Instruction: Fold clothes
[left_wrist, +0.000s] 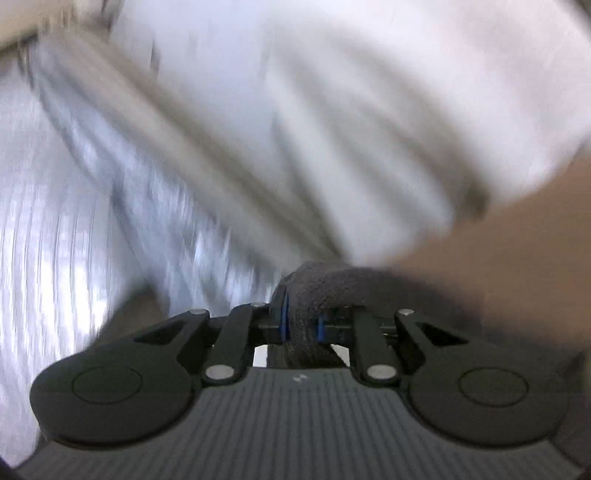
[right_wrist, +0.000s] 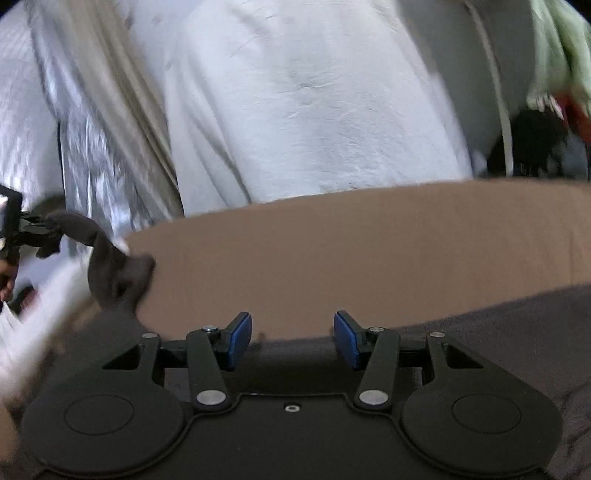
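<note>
dark garment (right_wrist: 498, 325) lies on brown tabletop (right_wrist: 369, 240), near edge; far-left corner raised. left claw (left_wrist: 301, 325) clamped on that corner, view blurred. right claw (right_wrist: 293, 338) apart, empty, over near hem. advice: keep lifted edge taut, lay seam square.
</note>
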